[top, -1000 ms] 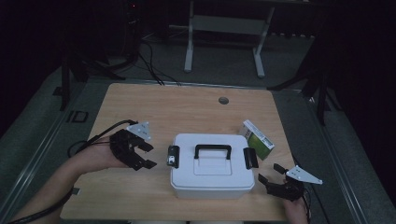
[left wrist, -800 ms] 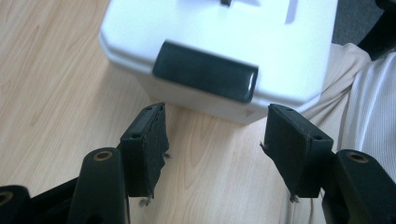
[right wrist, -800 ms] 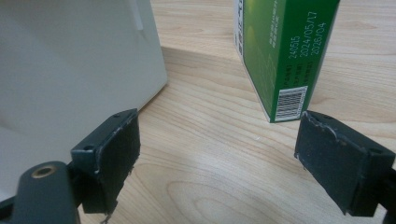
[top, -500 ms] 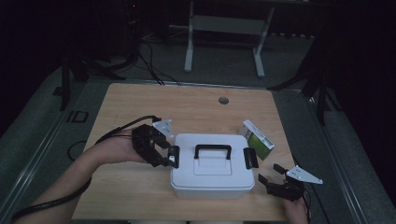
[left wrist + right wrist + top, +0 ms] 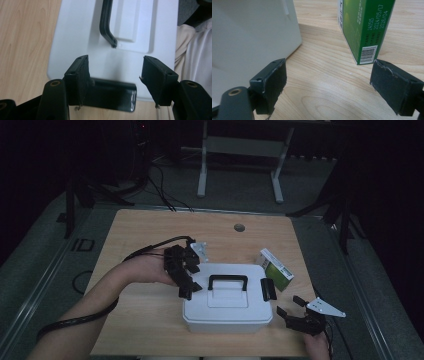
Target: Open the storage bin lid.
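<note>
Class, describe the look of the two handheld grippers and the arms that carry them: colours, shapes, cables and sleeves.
Both are black two-jaw tools with blocky rectangular pads. The left gripper trails a thick black cable along a bare, sleeveless forearm. The right gripper carries a light grey three-cornered plate. Its pads have worn, frayed edges.

— How many boxes were on the table [image 5: 150, 235]?

— Two, of different kinds. One white plastic storage box [image 5: 227, 312] and one small green-and-white carton [image 5: 276, 271].

— And the white box, what did it carry?

— One black carrying handle [image 5: 228, 281] on its lid, and two black latches: one at the left end [image 5: 112, 96], one at the right end [image 5: 268, 289].

— Grippers?

— Two. One left gripper [image 5: 189, 279] and one right gripper [image 5: 291, 306], each with two black jaws, so four jaws in all.

— Anything else on the tabletop?

— One round hole [image 5: 239, 227] near the far edge. Just one table, too.
</note>
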`<state>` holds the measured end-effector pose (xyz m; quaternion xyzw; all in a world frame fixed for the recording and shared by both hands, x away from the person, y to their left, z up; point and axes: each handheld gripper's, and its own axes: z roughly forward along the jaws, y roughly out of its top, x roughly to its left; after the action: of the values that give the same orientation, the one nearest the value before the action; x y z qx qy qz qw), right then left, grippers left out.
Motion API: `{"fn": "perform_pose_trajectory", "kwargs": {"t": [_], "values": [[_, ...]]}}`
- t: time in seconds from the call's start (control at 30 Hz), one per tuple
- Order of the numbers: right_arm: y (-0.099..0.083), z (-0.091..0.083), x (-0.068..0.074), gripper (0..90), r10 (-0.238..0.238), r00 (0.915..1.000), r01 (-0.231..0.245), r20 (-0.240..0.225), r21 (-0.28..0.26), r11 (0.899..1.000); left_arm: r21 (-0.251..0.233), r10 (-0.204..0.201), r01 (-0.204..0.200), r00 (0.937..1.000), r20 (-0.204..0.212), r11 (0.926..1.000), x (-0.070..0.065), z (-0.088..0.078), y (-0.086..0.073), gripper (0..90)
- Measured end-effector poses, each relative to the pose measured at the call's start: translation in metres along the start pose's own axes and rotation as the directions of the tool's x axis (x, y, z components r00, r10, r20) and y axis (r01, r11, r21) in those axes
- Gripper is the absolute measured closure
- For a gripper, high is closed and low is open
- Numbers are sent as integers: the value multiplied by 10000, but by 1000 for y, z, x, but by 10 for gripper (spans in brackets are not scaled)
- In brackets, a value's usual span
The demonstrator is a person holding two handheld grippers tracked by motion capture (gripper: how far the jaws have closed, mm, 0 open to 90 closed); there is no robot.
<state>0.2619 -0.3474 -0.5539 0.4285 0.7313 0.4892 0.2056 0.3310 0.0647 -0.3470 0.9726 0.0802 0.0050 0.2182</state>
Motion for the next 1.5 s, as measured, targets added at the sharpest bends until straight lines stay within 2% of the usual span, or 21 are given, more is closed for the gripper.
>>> {"fn": "perform_pose_trajectory", "kwargs": {"t": [0.23,0.4,0.67,0.7,0.77,0.8,0.93,1.07,1.2,1.3,1.4,1.43,1.47,1.5], "values": [[0,-1,-1,134,69,10000,-69,-14,-23,10000,302,113,-115,9999,50,9995,5,5,18,396],[0,0,0,134,2,10000,-2,-58,26,10000,949,261,-259,9997,-17,9952,8,14,28,396],[0,-1,-1,135,40,9999,-40,-120,30,10000,1293,572,-585,9983,139,9899,9,21,47,412],[0,-1,-1,135,67,9999,-66,-120,48,10000,1380,631,-641,9979,114,9884,9,22,49,422],[0,0,-1,135,56,9999,-55,-122,65,10000,1531,700,-758,9966,428,9853,9,24,53,506],[0,0,-1,135,44,9999,-43,-126,58,10000,1580,699,-737,9971,293,9847,9,25,56,513],[0,-1,-2,135,81,9999,-81,-152,13,10000,1830,786,-847,9961,407,9794,10,29,64,534],[0,-1,-1,135,73,9998,-73,-165,28,10000,2097,1043,-1062,9943,203,9720,8,35,70,579],[0,-1,-2,135,74,9998,-73,-179,32,10000,2247,1122,-1189,9928,425,9671,9,40,76,631],[0,-1,-1,135,65,9998,-65,-178,42,10000,2544,1147,-1238,9921,506,9591,9,44,80,658],[0,0,-1,135,60,9998,-59,-185,59,10000,2548,1202,-1276,9918,446,9585,8,47,85,681],[0,0,-1,135,59,9998,-58,-184,58,10000,2405,1228,-1290,9916,405,9620,9,46,87,682],[0,-1,-1,135,59,9998,-58,-186,54,10000,2464,1090,-1188,9926,530,9619,10,46,88,719],[0,-1,-1,135,61,9998,-60,-190,43,10000,2522,1191,-1268,9918,456,9593,9,47,90,731]]}}
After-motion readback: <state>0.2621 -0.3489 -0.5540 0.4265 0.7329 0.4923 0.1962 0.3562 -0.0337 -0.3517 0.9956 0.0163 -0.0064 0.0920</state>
